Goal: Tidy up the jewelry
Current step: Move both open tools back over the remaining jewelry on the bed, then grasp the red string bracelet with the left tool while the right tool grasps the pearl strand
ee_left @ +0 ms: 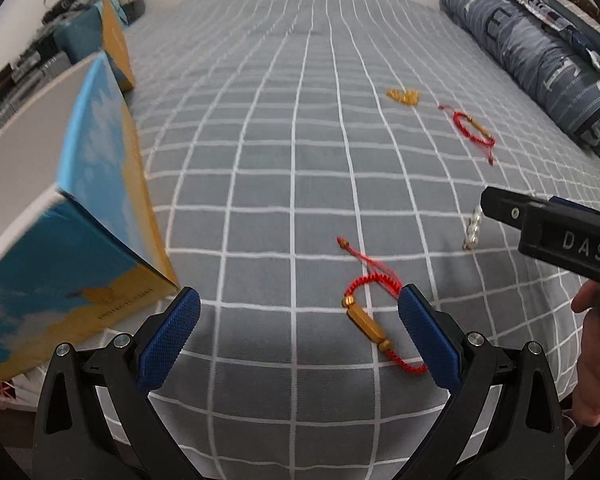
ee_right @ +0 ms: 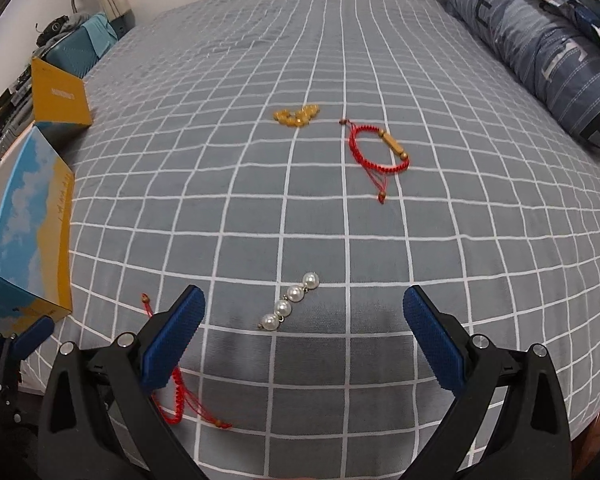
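Nearest: left gripper, jaws wide, empty, straddled red cord bracelet on grid bedsheet. Right gripper, wide, empty, w/ pearl strand between tips.

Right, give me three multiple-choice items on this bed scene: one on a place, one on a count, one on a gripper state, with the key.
1. Where does the pearl piece lie?
A. inside the box
B. on the checked bedspread, ahead of the right gripper
C. on the pillow

2. How many red cord bracelets are on the bed?
A. one
B. two
C. four

3. How is the left gripper?
A. open, holding nothing
B. shut on the pearl piece
C. shut on the box

Key: 1 B, it rests on the bedspread between the right gripper's spread fingers; 2 B, the near bracelet and the far bracelet; 3 A, its fingers stand wide apart with the near bracelet lying free between them.
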`<state>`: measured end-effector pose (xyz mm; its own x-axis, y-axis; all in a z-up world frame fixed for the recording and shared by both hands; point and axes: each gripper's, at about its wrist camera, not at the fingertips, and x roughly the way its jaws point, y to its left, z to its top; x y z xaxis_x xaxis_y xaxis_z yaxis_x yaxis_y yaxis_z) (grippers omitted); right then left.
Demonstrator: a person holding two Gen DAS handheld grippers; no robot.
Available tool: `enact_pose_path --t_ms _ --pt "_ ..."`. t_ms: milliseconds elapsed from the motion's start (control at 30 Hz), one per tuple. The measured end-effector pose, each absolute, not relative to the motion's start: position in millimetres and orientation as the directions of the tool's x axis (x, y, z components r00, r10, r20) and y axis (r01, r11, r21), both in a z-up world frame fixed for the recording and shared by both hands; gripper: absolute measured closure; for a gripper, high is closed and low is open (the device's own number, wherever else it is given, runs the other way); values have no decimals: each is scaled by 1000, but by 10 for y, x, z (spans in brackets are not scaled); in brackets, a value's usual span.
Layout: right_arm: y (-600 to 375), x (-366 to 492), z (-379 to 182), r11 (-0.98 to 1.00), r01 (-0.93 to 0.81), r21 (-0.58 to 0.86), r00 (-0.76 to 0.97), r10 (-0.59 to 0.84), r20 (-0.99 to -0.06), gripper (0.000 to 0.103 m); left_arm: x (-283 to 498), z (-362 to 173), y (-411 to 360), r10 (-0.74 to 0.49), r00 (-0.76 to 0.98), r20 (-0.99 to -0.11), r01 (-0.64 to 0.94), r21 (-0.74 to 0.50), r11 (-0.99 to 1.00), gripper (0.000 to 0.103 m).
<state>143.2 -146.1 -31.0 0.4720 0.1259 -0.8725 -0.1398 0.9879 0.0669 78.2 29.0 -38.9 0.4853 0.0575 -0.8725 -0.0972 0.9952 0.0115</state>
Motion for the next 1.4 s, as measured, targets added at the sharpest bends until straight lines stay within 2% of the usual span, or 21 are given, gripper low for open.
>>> enact_pose_path --t_ms 333,567,633,700,867,967,1133,1267,1400 --pt "-1436 1515 -499 987 -134 90 420 138 -897 8 831 -589 314 -1 450 -893 -85 -44 995 6" --pt "-1414 1573 -575 987 -125 100 394 142 -908 14 879 -671 265 -15 423 -906 -78 -53 996 8" --pt "-1414 1590 -598 987 -121 104 386 144 -911 17 897 -706 259 -13 405 -914 -78 -49 996 16" --pt "-1410 1608 -628 989 -114 98 372 134 -919 21 905 -727 258 -10 394 -919 -79 -45 996 18" --pt "-1403 1636 -697 990 -107 95 340 126 -932 38 898 -721 237 -6 382 -924 -71 -36 997 34" --pt "-1404 1641 -711 991 -102 91 332 120 -935 46 888 -719 217 0 380 -925 -65 -27 998 45" --pt "-1459 1628 -704 991 -93 96 333 121 -935 59 869 -699 197 -5 374 -928 -54 -27 998 68" --pt "-1487 1618 -691 991 -91 99 332 124 -935 71 889 -693 216 -4 368 -930 -52 -25 998 76" --pt "-1512 1587 -681 992 -86 93 334 117 -935 82 892 -693 220 4 361 -932 -50 -15 999 93"
